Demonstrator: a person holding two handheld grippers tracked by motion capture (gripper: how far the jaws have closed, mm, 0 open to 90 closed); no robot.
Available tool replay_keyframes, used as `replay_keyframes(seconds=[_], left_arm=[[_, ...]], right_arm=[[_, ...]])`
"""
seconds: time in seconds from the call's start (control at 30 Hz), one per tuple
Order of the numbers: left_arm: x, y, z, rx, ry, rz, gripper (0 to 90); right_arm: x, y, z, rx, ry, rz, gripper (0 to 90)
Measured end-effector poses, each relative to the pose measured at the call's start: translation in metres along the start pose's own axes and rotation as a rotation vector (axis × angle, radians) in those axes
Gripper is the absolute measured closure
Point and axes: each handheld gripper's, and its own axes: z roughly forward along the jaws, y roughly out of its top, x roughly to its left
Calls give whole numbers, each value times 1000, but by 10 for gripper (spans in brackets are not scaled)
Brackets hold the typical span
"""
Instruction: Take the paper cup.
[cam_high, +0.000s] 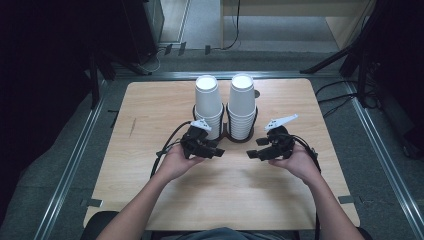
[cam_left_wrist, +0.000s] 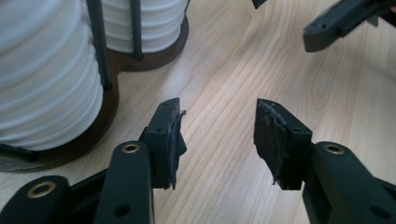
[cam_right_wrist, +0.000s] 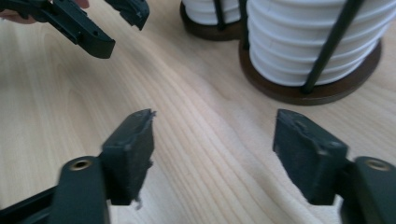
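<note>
Tongs, left: the left tongs (cam_high: 216, 151) stood apart with nothing between the pads, only bare wood showing in the gap in the left gripper view; they hung low over the bench, just in front of the cup holder (cam_high: 225, 135).
Tongs, right: the right tongs (cam_high: 255, 148) also stood apart and empty, pointed inward toward the left pair, just in front of the holder's right side.
Landmark: the cup holder was a dark double-ring base with thin black upright rods, set at the middle of the bench (cam_high: 150, 115) toward its far edge.
Left cup stack: white paper cups (cam_high: 208, 104) sat nested in the holder's left ring, nearest the left tongs.
Right cup stack: a second nested stack (cam_high: 241, 104) filled the holder's right ring, touching nothing but the rods.
Step in hand: judged as the approach, both hands poised before the holder, no cup yet gripped.
Next move: probably one pair had to rise to a stack's top rim and close on the uppermost cup alone, lifting straight up between the rods.
Risk: a squeeze too low could have pulled several nested cups together.
</note>
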Motion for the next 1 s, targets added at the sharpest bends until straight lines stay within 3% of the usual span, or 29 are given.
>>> replay_keyframes(seconds=[0.1, 0.23, 0.43, 0.57, 0.73, 0.83, 1.0], left_arm=[[-3, 1, 0, -5, -9, -5, 506], [-5, 2, -3, -34, 8, 3, 606], [-5, 2, -2, -30, 15, 4, 719], [-8, 5, 0, -23, 1, -3, 705], [-7, 6, -1, -36, -22, -11, 712], [-6, 8, 2, -21, -12, -1, 713], [-10, 10, 8, -17, 11, 28, 699]], right_arm=[[-1, 2, 1, 21, 38, -2, 357], [2, 2, 0, 28, 24, -50, 379], [6, 2, -1, 19, 17, -70, 402], [7, 0, -1, 36, 18, -62, 445], [8, 1, -1, 43, 22, -78, 438], [8, 5, -3, 44, 13, -90, 418], [6, 12, -10, 12, 9, -69, 389]])
